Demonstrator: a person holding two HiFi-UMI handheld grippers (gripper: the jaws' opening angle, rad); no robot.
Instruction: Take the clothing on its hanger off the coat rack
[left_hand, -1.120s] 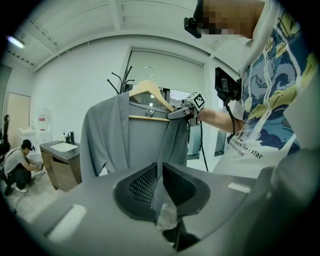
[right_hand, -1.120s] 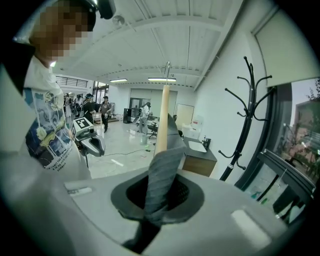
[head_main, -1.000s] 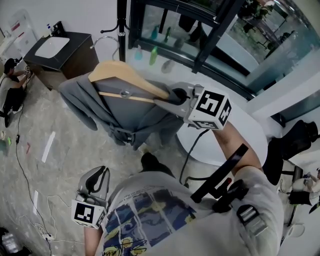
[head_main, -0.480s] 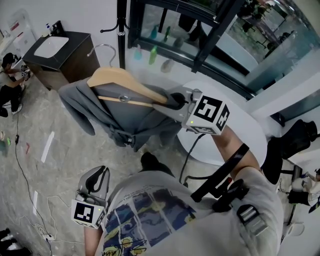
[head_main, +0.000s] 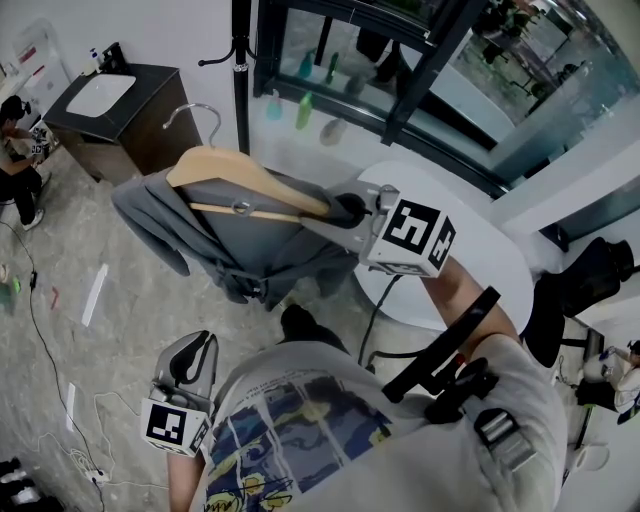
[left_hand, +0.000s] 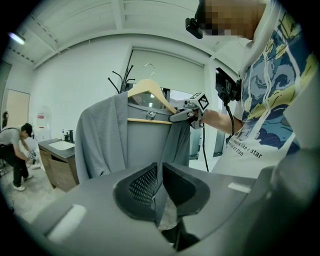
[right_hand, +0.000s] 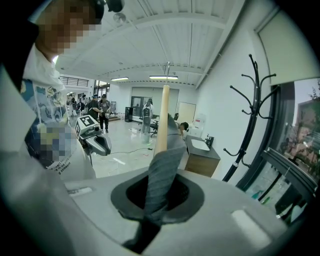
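Observation:
A grey garment (head_main: 250, 245) hangs on a wooden hanger (head_main: 235, 170) held out in the air. The hanger's metal hook (head_main: 195, 110) is free, left of the black coat rack (head_main: 240, 50). My right gripper (head_main: 345, 208) is shut on the hanger's right shoulder end, cloth and wood together. In the right gripper view the wooden arm (right_hand: 162, 120) and grey cloth (right_hand: 160, 175) run straight out of the jaws. My left gripper (head_main: 190, 360) hangs low by the person's side, shut with nothing in it. In the left gripper view, past the left gripper (left_hand: 159, 185), the garment (left_hand: 145, 145) shows.
A dark cabinet with a white basin (head_main: 110, 100) stands left of the rack. A round white table (head_main: 480, 250) is under my right arm. Bottles (head_main: 305, 105) line the window sill. A person (head_main: 15, 150) crouches at far left. Cables (head_main: 50, 350) lie on the floor.
My right gripper has carried the hanger and garment left and slightly down in the head view, and the hook is farther from the rack. The left gripper has not moved.

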